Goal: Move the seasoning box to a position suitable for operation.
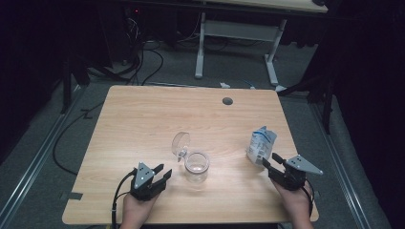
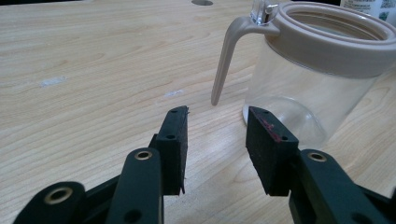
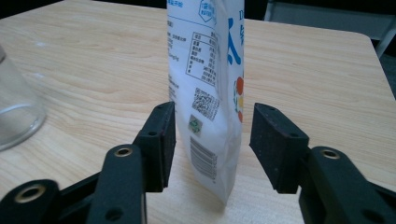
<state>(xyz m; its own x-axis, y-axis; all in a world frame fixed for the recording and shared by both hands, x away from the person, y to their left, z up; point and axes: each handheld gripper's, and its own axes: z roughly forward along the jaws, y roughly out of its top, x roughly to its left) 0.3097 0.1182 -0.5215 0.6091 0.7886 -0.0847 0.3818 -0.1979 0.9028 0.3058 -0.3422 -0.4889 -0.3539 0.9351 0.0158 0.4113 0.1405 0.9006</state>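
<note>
A clear jar [image 1: 197, 167] with a beige collar is seen standing upright near the middle of the front half of the desk [image 1: 143, 119], its hinged lid [image 1: 181, 142] thrown open at about 11 o'clock of the jar mouth. The left gripper [image 1: 162, 174] is held at roughly 8 o'clock of the jar, just beside it, close to the desk's front edge. In the left gripper view its jaws are seen parted with bare wood between them, nothing gripped; the jar [image 2: 322, 70] rises just beyond the right-hand jaw and its beige handle [image 2: 229, 56] hangs down ahead of the gap.

A white and blue pouch [image 1: 261, 144] is stood upright at about 3 o'clock of the jar, well apart from it and near the desk's right edge. The right gripper [image 1: 270, 162] is placed at 5 o'clock of the pouch. In the right gripper view the pouch [image 3: 210, 93] is seen between the open jaws, with a gap visible on each side, so it is not pressed.

The far half of the desk is left open, apart from a round cable hole [image 1: 227, 101] at 12 o'clock near the far edge, and free wood lies between jar and pouch
</note>
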